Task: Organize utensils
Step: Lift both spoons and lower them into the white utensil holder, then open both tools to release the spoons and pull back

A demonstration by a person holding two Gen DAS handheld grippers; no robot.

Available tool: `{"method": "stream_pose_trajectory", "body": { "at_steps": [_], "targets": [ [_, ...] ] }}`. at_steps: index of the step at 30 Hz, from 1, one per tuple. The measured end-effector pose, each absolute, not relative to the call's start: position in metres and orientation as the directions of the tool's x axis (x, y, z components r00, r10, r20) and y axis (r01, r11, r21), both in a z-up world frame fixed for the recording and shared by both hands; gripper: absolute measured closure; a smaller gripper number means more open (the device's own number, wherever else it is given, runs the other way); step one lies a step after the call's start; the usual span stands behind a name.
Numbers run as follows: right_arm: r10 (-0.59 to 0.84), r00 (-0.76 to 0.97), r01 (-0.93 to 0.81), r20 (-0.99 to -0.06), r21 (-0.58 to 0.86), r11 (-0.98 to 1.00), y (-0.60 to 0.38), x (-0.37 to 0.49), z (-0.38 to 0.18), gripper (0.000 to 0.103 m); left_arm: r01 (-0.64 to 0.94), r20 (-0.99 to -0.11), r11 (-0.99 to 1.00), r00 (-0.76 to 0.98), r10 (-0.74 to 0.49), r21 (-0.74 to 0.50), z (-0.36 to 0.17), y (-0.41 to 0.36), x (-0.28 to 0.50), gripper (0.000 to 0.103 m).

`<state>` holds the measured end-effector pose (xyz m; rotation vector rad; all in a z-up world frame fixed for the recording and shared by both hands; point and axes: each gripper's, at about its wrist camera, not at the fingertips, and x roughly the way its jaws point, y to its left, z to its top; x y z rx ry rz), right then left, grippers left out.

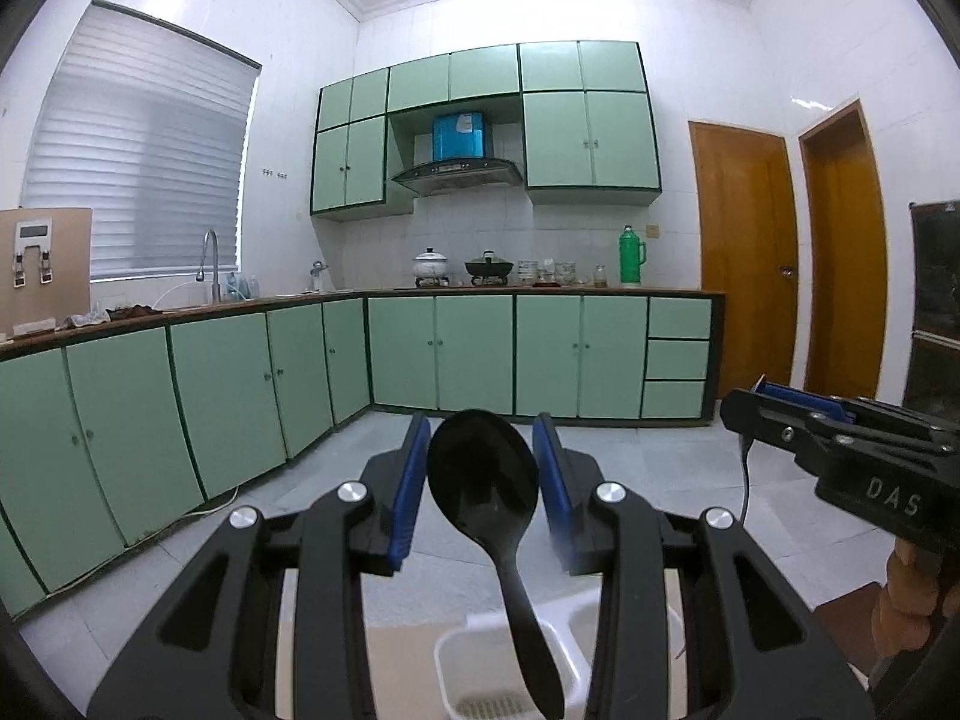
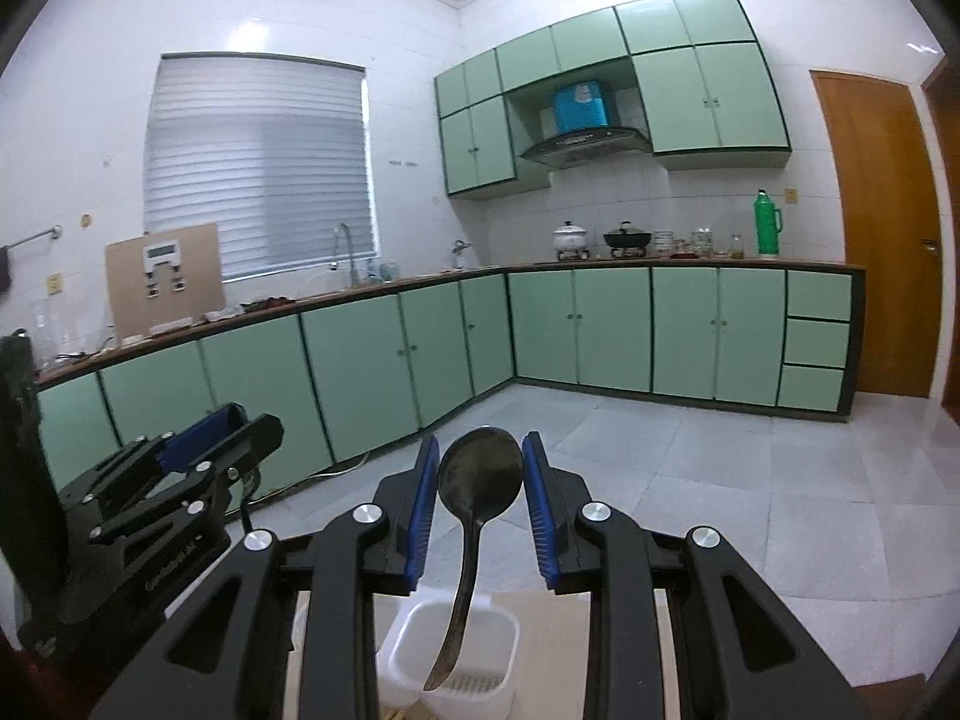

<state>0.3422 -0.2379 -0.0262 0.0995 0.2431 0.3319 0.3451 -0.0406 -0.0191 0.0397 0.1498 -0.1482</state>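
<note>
A black spoon stands upright in a white plastic utensil holder, bowl end up. In the left wrist view its bowl sits between my left gripper's blue pads, which stand apart from it; the jaws are open. In the right wrist view the same spoon stands in the holder, its bowl between my right gripper's blue pads, close on both sides, with slim gaps showing. The right gripper also shows at the right of the left wrist view; the left gripper shows at the left of the right wrist view.
The holder stands on a beige table surface. Beyond are grey floor tiles, green base cabinets under a counter with sink, pots and a green thermos, and wooden doors at right.
</note>
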Motion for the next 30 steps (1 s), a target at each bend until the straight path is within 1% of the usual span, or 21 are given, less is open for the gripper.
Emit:
{"method": "stream_pose_trajectory", "body": {
  "at_steps": [5, 9, 18, 23, 25, 28, 30],
  "targets": [
    [0.291, 0.918, -0.265, -0.268, 0.128, 0.956, -0.233, 0.376, -0.052, 0.075, 0.140, -0.191, 0.989, 0.973, -0.130, 0.041, -0.041, -0.044, 0.379, 0.069],
    [0.290, 0.901, -0.263, -0.324, 0.125, 0.957, -0.227, 0.388, -0.076, 0.075, 0.143, -0.255, 0.989, 0.958, -0.128, 0.043, -0.068, -0.041, 0.398, 0.069],
    [0.305, 0.865, -0.281, -0.400, 0.119, 0.952, -0.219, 0.393, -0.111, 0.075, 0.143, -0.340, 0.989, 0.932, -0.121, 0.042, -0.107, -0.026, 0.397, 0.068],
    [0.307, 0.857, -0.282, -0.413, 0.121, 0.952, -0.221, 0.391, -0.115, 0.074, 0.145, -0.359, 0.989, 0.926, -0.120, 0.042, -0.111, -0.019, 0.394, 0.062],
    [0.304, 0.859, -0.278, -0.413, 0.124, 0.953, -0.223, 0.390, -0.113, 0.073, 0.143, -0.358, 0.989, 0.926, -0.120, 0.039, -0.110, -0.015, 0.390, 0.060],
    [0.306, 0.858, -0.271, -0.412, 0.142, 0.952, -0.228, 0.383, -0.112, 0.065, 0.138, -0.356, 0.990, 0.927, -0.118, 0.031, -0.107, -0.011, 0.382, 0.056],
    [0.303, 0.860, -0.266, -0.412, 0.145, 0.953, -0.230, 0.376, -0.111, 0.053, 0.134, -0.356, 0.991, 0.927, -0.117, 0.023, -0.105, -0.007, 0.373, 0.052]
  ]
}}
